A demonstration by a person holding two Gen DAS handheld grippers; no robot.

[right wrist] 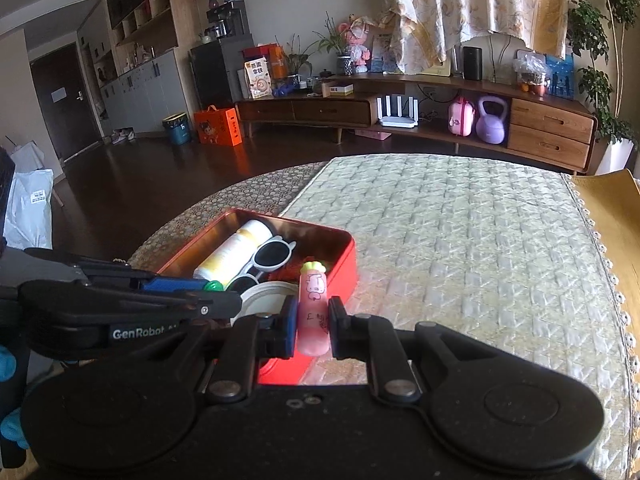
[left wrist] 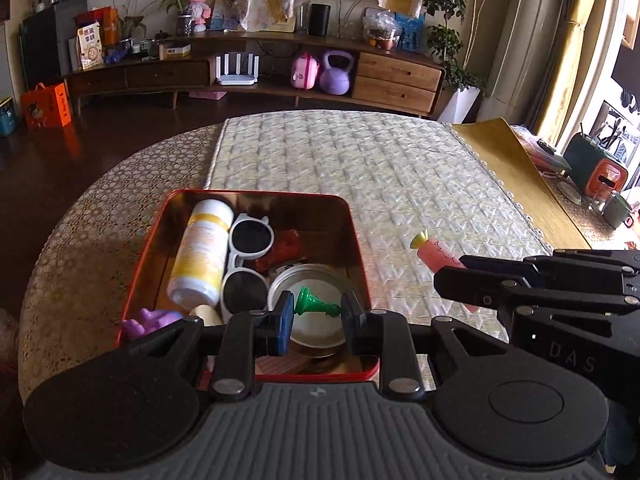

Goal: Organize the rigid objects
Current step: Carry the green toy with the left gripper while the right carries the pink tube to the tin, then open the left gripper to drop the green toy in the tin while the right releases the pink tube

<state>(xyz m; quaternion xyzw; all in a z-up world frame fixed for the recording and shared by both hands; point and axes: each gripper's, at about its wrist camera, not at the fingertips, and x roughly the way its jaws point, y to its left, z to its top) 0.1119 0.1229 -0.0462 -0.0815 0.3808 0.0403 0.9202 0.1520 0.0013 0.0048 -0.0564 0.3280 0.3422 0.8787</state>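
A red tin box (left wrist: 358,240) (right wrist: 344,268) sits on the table's left part. It holds a white and yellow bottle (left wrist: 200,256) (right wrist: 236,254), white sunglasses (left wrist: 250,258) (right wrist: 272,254), a round metal lid (left wrist: 320,320), a red piece (left wrist: 286,250) and a purple toy (left wrist: 150,320). My left gripper (left wrist: 318,316) is shut on a green chess piece (left wrist: 316,305) above the lid in the box. My right gripper (right wrist: 313,322) is shut on a pink carrot-shaped tube (right wrist: 314,308) (left wrist: 438,254) just right of the box.
A quilted cream mat (left wrist: 360,168) covers the table's middle, with patterned cloth (left wrist: 100,232) to the left and a yellow mat (left wrist: 520,184) to the right. A wooden TV cabinet (left wrist: 280,72) stands beyond the table.
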